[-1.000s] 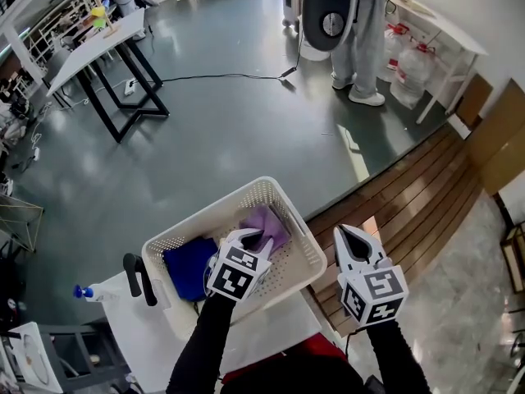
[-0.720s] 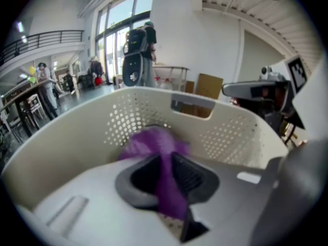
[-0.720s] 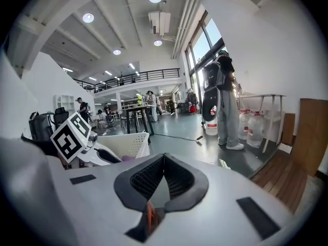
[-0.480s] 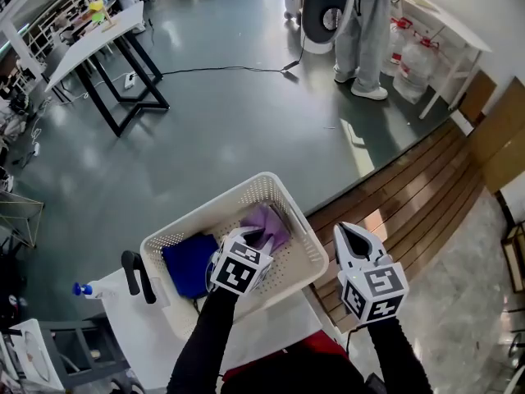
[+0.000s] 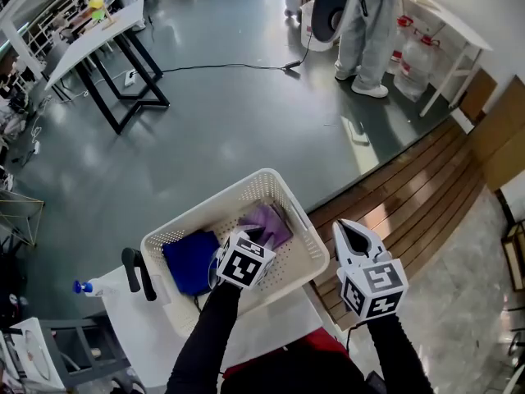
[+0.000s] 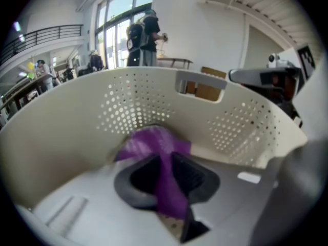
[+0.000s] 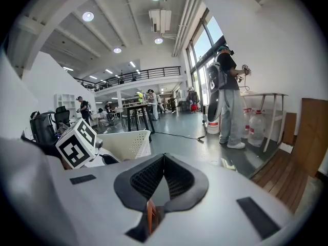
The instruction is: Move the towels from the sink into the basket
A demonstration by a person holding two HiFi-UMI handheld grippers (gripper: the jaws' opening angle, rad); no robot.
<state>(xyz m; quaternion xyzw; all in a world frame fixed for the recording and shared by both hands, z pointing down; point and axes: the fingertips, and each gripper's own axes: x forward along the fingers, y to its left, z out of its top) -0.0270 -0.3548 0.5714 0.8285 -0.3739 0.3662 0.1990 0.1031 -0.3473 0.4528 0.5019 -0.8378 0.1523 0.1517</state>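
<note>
A white perforated basket point(image 5: 246, 189) stands on the white counter in front of me. Inside it a blue towel point(image 5: 190, 261) lies at the left and a purple towel point(image 5: 275, 222) at the right. My left gripper point(image 5: 254, 238) reaches into the basket, and its jaws are opening with a strip of the purple towel point(image 6: 154, 142) still pinched between the pads point(image 6: 192, 173); the basket wall point(image 6: 77, 122) curves round behind. My right gripper point(image 5: 349, 230) hovers just right of the basket, off the counter edge, shut and empty point(image 7: 164, 158). The sink is not in view.
A black faucet handle point(image 5: 138, 276) and a blue-capped spray bottle point(image 5: 90, 288) sit on the counter left of the basket. Wooden decking point(image 5: 426, 195) lies below at the right. A person point(image 5: 369, 23) stands far back, near a white table point(image 5: 90, 39) and a floor cable point(image 5: 221, 66).
My left gripper has edged slightly forward and to the right inside the basket with the purple towel. The right gripper has stayed in place.
</note>
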